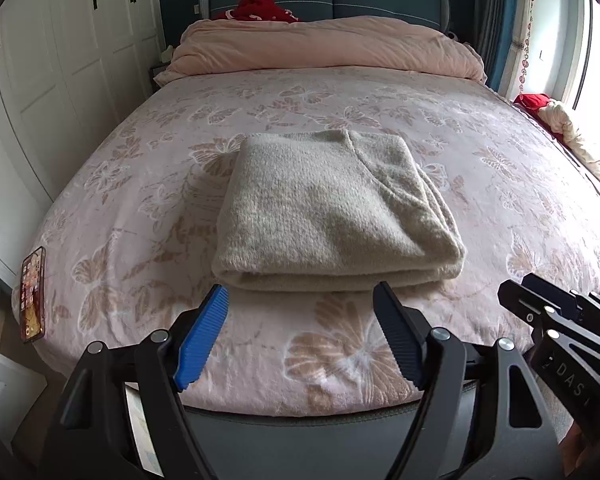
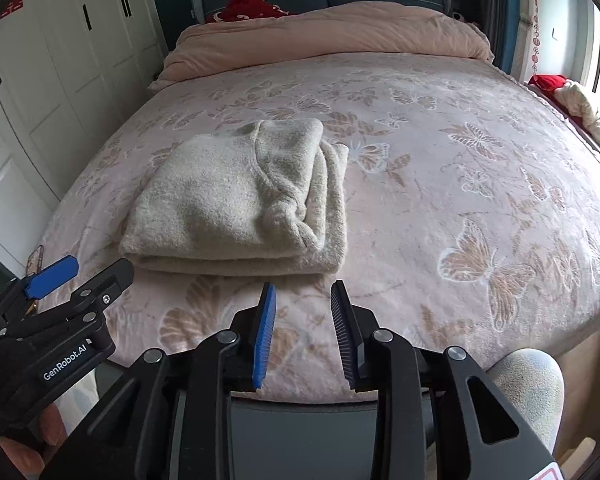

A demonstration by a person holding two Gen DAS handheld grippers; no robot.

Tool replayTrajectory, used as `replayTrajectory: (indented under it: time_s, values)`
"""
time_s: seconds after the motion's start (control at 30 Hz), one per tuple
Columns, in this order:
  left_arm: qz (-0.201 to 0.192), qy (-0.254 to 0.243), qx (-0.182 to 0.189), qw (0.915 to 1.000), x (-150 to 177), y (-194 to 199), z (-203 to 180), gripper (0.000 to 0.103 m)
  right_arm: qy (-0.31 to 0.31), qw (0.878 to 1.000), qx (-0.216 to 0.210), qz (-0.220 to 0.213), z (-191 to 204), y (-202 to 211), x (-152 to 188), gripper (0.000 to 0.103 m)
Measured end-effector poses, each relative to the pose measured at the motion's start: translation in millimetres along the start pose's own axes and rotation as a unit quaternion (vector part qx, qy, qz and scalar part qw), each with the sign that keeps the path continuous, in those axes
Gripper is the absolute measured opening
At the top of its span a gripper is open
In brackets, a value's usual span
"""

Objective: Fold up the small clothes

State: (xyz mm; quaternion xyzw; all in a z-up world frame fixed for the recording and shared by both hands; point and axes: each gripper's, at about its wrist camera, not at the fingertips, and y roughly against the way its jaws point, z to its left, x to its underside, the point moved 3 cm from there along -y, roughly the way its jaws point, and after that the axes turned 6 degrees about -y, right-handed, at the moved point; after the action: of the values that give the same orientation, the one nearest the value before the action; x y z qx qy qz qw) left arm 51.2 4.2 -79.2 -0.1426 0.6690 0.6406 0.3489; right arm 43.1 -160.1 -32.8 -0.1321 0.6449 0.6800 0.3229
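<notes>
Both grippers' fingers [image 1: 202, 336] apart before folded sweater [image 1: 332, 208]

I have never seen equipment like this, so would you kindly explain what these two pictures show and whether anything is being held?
There is no robot here: a person holds a two-finger gripper in each hand, and each gripper carries a fisheye camera looking along its fingers. One picture comes from the left gripper, the other from the right gripper. Both are open and hold nothing. They hover at the foot of a bed. On it lies a folded beige sweater, and a phone rests near the left edge. A pink duvet is bunched by the headboard.
</notes>
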Motion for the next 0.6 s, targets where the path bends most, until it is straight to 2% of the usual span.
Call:
replayTrajectory:
  time_s: [0.17, 0.33, 0.6]
  values:
    - [0.005, 0.014, -0.004, 0.9999, 25, -3, -2, 0.073, 0.003, 1.000, 0.015, -0.001, -4, -1, 23, 0.035]
    - [0.001, 0.002, -0.021, 0.9998, 42, -3, -6, 0.073, -0.008, 1.000, 0.026, 0.004, -5, -6, 41, 0.036]
    - [-0.001, -0.013, -0.037, 0.9992, 55, 0, -11, 0.072, 0.015, 0.999, 0.034, -0.002, 13, -6, 59, 0.036]
